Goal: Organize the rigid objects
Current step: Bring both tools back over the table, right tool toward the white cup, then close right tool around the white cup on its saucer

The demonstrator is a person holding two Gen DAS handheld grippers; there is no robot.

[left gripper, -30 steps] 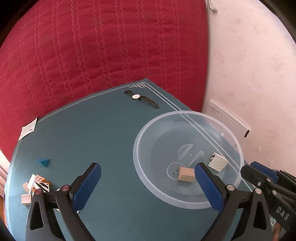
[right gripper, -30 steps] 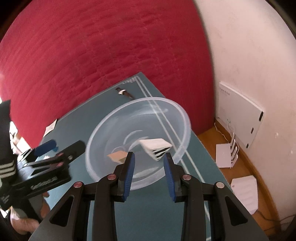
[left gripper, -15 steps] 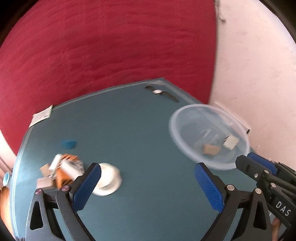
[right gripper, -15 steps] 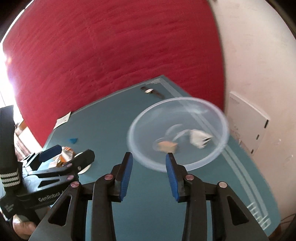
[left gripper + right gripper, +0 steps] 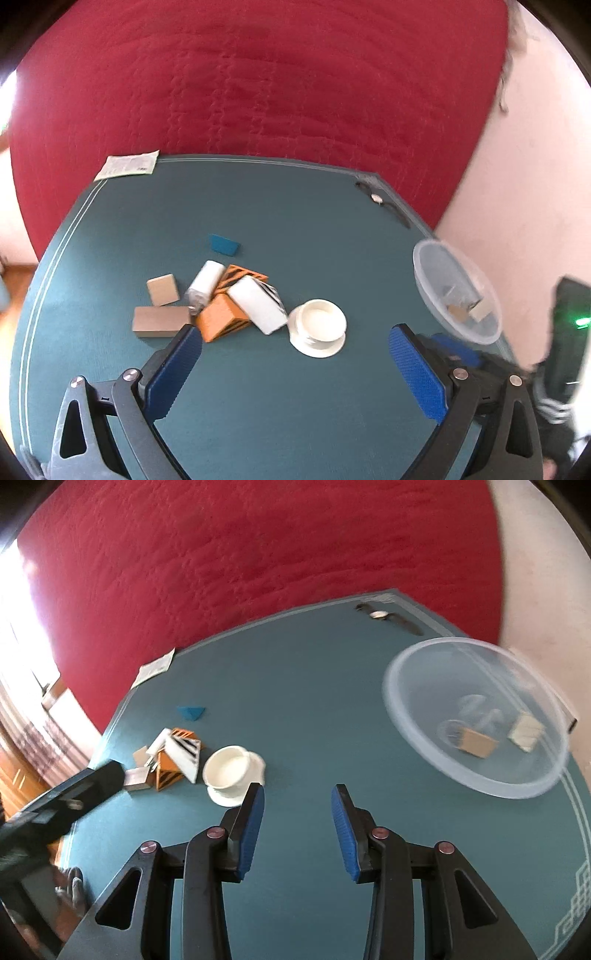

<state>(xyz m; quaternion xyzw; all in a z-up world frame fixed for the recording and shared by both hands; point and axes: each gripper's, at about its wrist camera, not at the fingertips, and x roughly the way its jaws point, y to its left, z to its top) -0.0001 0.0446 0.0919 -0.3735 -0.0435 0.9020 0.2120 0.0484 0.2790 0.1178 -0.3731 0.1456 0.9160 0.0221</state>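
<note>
A pile of blocks lies on the teal table: two wooden blocks, orange striped blocks and white blocks. A blue wedge sits just beyond them, and a white ceramic bowl to their right. My left gripper hangs open and wide above the near side of the pile and the white bowl, holding nothing. The clear plastic bowl at the right holds a wooden block and a white block. My right gripper is open with a narrow gap and nothing in it.
A wristwatch lies at the table's far corner and a paper leaflet at its far left edge. Red quilted fabric rises behind the table, with a pale wall on the right. A person's hand holds the left gripper's body.
Both grippers have swung left, away from the clear bowl and towards the pile of blocks and the white bowl. The right jaws stand a little wider than before.
</note>
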